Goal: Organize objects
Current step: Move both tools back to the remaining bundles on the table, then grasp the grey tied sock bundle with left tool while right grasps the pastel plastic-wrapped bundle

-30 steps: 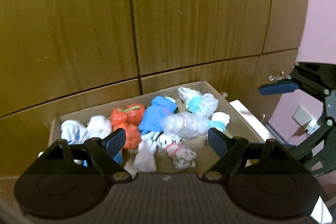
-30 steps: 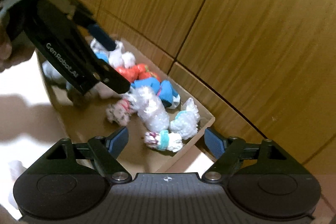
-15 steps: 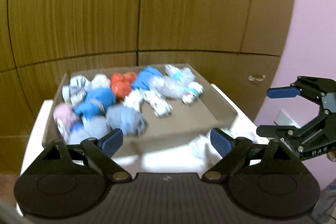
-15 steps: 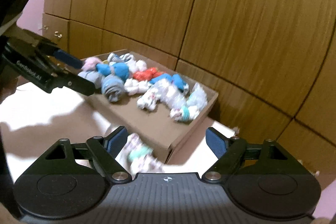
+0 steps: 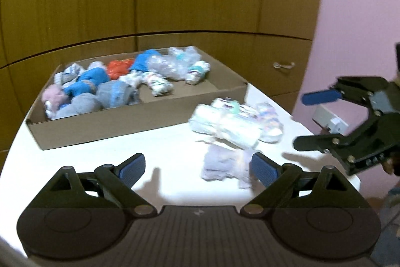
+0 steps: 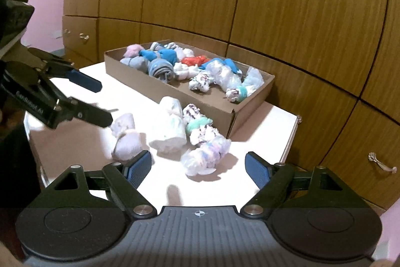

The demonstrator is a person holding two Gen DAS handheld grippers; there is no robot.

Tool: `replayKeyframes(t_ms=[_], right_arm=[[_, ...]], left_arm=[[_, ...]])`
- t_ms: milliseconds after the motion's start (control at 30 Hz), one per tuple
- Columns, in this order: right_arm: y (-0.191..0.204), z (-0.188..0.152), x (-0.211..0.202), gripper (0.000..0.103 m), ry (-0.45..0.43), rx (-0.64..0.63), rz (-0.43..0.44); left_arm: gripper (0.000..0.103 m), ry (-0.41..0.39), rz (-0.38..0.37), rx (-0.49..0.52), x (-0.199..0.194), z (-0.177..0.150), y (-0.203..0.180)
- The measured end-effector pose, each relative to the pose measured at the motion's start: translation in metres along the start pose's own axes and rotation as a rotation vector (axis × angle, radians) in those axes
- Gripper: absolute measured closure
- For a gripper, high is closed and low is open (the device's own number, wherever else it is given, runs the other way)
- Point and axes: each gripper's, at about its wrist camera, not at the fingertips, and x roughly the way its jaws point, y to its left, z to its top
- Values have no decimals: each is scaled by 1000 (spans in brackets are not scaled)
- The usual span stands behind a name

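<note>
A shallow cardboard box (image 5: 140,118) (image 6: 207,101) on the white table holds several rolled sock bundles in blue, red, grey, pink and white. Several loose bundles lie on the table in front of it: a pale lilac one (image 6: 126,140) (image 5: 225,167), a white one (image 6: 171,133) (image 5: 237,131), a white one with a teal band (image 6: 200,124) and a plastic-wrapped one (image 6: 206,158) (image 5: 270,124). My left gripper (image 5: 197,170) (image 6: 100,99) is open and empty above the table, near the lilac bundle. My right gripper (image 6: 198,165) (image 5: 307,121) is open and empty, just before the wrapped bundle.
The white table (image 5: 162,154) (image 6: 262,137) stands against wooden cabinet panels (image 5: 200,4) with a drawer handle (image 6: 382,163). A pink wall (image 5: 362,16) with a socket (image 5: 330,120) lies to the right. The table's edges are close on both sides.
Both grippers have pulled back and up from over the box to the table's front. The loose bundles on the table have come into view. Both grippers stayed open.
</note>
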Motion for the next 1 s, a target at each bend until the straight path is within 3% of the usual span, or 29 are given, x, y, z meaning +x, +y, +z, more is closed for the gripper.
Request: replayKeyframes(t_ms=[300, 800, 900, 967, 1000], right_arm=[[-8, -12, 8, 17, -7, -32, 31], [-20, -2, 48, 19, 18, -149, 97], [-17, 0, 52, 27, 25, -165, 122], [-15, 1, 52, 40, 29, -162, 124], [-14, 2, 52, 42, 32, -159, 122]], left_arm=[[10, 1, 7, 69, 14, -9, -15], [15, 36, -7, 45, 33, -9, -19], [19, 34, -19, 46, 31, -10, -19], [25, 31, -23, 49, 30, -10, -19], [30, 31, -25, 47, 29, -9, -18]])
